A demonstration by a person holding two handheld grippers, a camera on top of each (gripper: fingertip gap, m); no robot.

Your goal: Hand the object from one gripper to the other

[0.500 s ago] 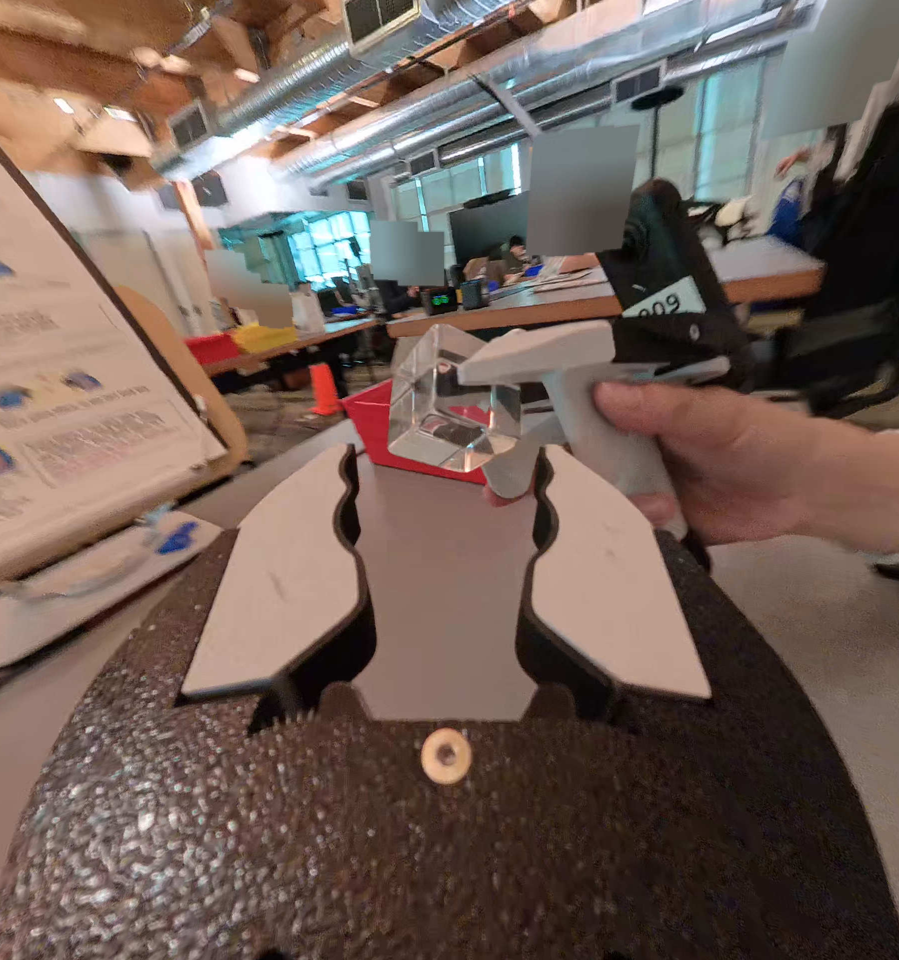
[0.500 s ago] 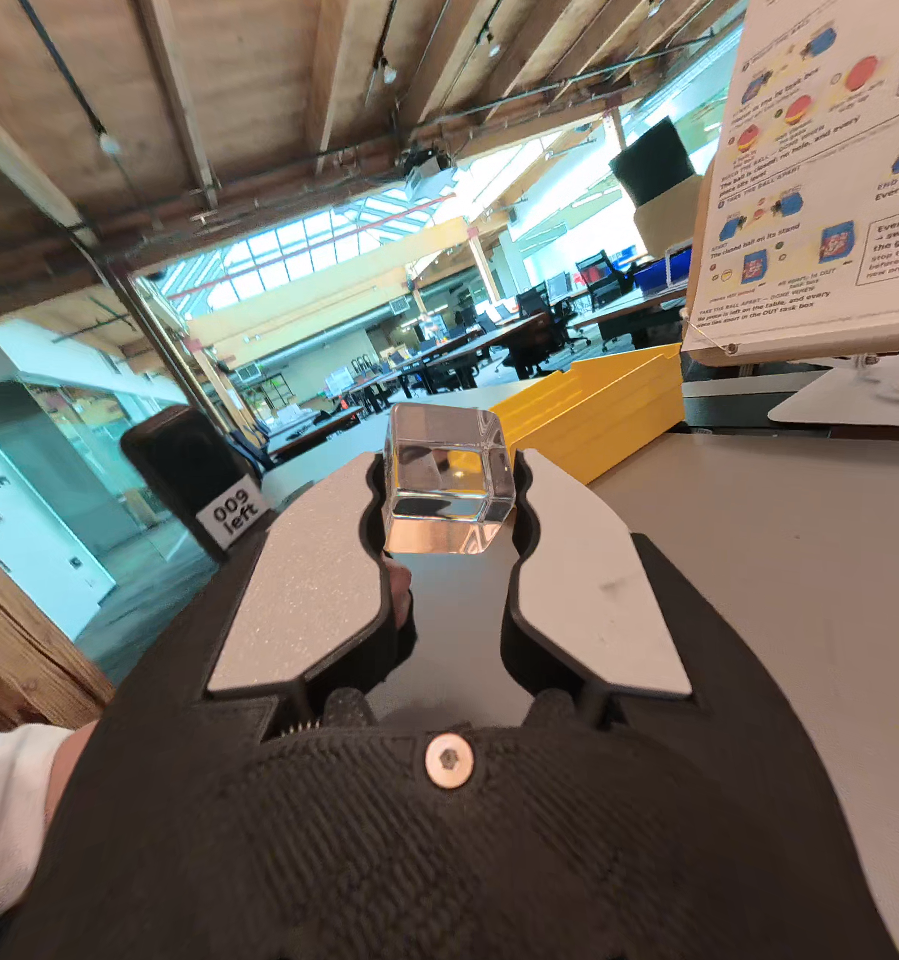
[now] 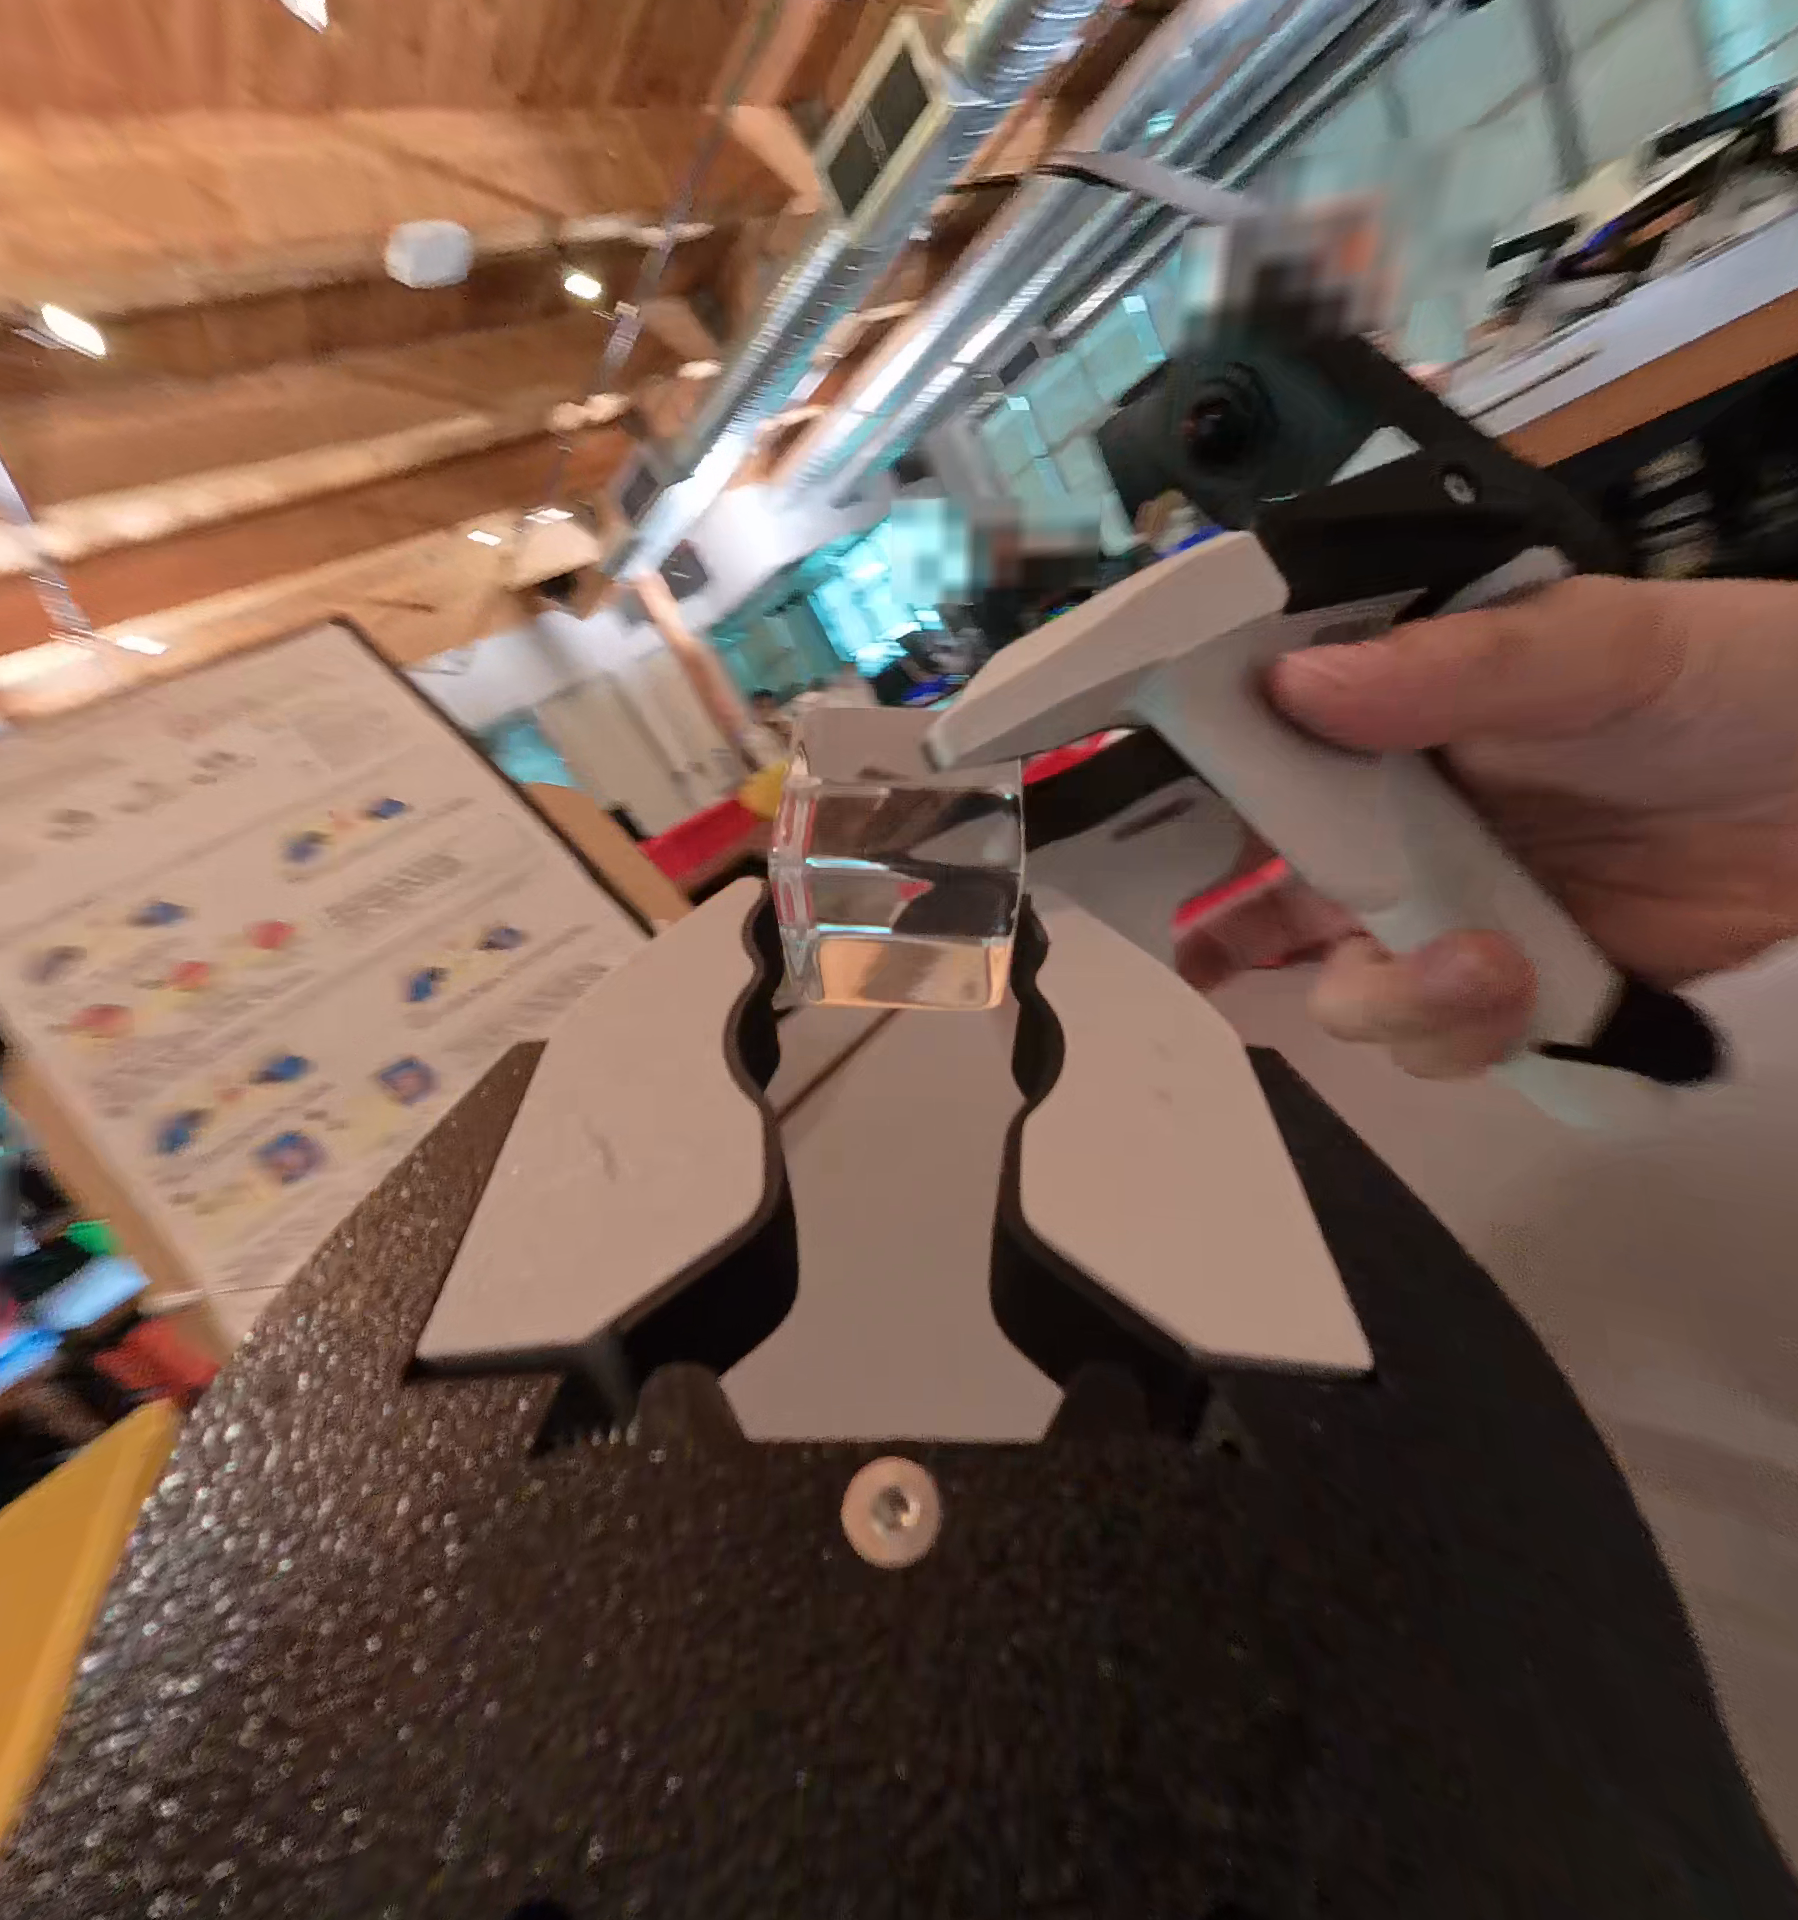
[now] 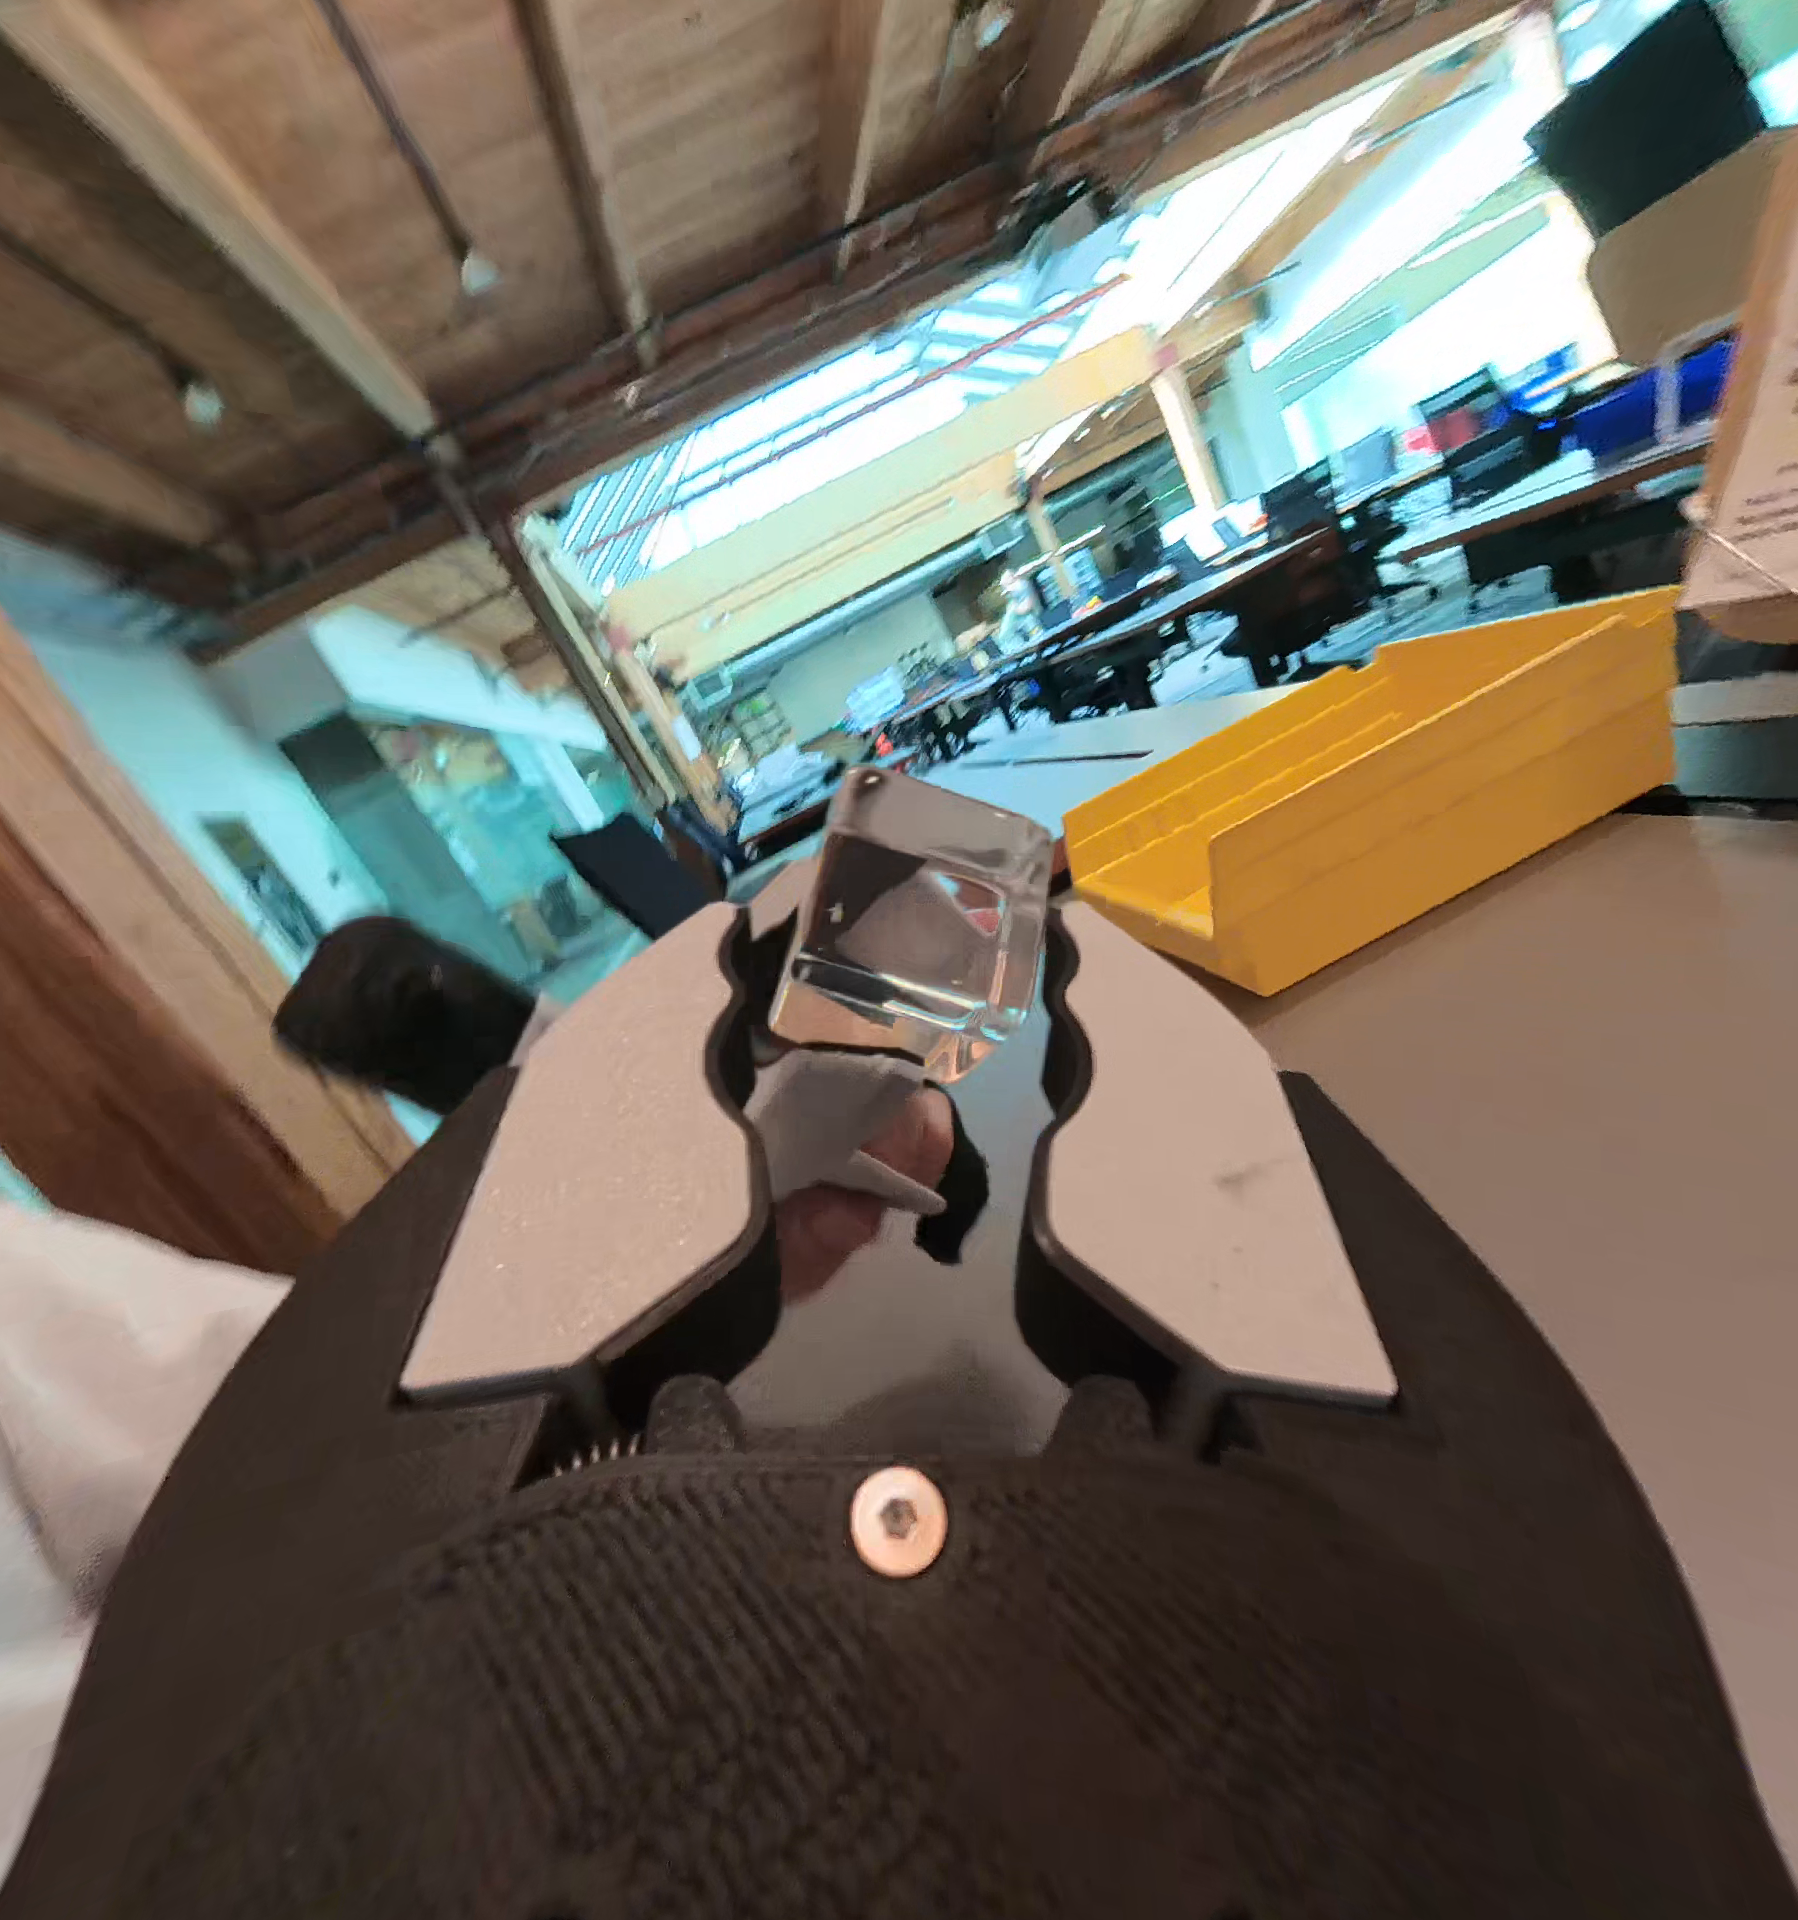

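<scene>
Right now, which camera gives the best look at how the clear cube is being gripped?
The left wrist view: the clear cube sits squarely between the left gripper fingertips, with the right gripper finger over it. The right wrist view shows the cube tilted, contact unclear.

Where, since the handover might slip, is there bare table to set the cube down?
The grey table is bare to the right of the right gripper, in front of the yellow bin. It is crowded around the cube, where the left gripper meets the right one.
</scene>
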